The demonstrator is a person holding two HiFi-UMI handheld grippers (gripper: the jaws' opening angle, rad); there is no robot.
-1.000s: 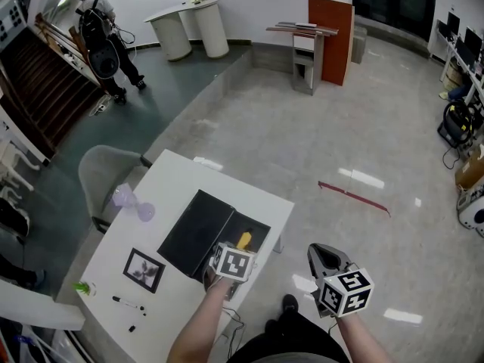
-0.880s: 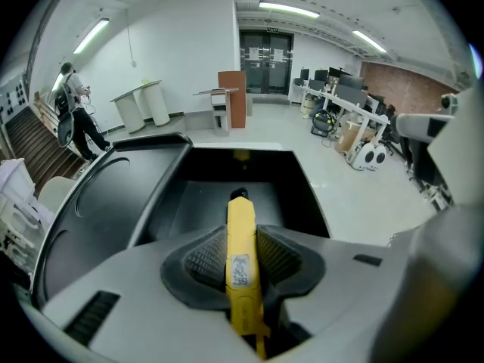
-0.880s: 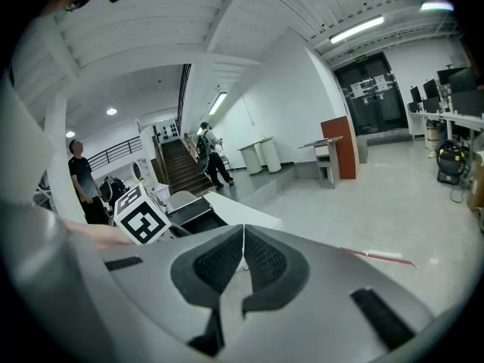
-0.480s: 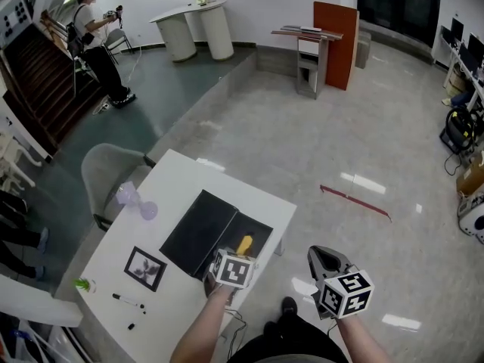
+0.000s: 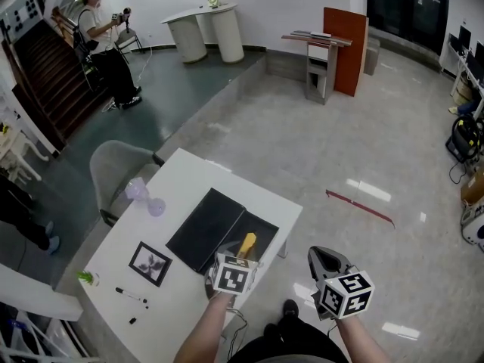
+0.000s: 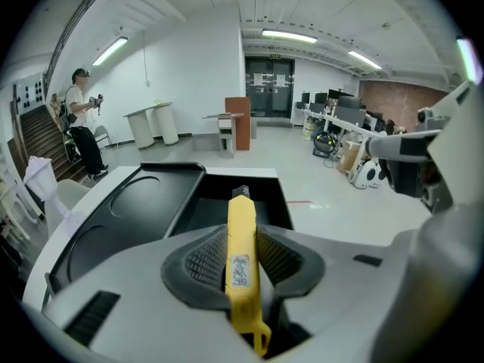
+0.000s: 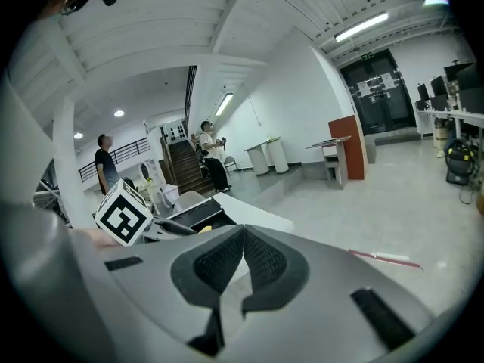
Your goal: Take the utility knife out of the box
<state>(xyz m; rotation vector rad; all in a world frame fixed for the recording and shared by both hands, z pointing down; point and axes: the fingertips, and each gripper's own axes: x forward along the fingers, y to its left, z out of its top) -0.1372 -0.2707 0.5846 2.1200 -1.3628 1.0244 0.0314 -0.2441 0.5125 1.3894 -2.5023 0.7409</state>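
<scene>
A yellow utility knife is pinched between the pads of my left gripper, its black tip pointing away over the open black box. In the head view the knife sticks up above the box tray on the white table, held by my left gripper. The box lid lies flat to the tray's left. My right gripper hangs off the table's right side over the floor; its pads meet with nothing between them.
On the table lie a framed picture, a black pen, a green item and a clear plastic object. A grey chair stands behind the table. A person stands far off by the stairs.
The left gripper has lifted with the yellow knife, which now stands higher above the box tray. The right gripper has stayed put. The far person has shifted near the stairs.
</scene>
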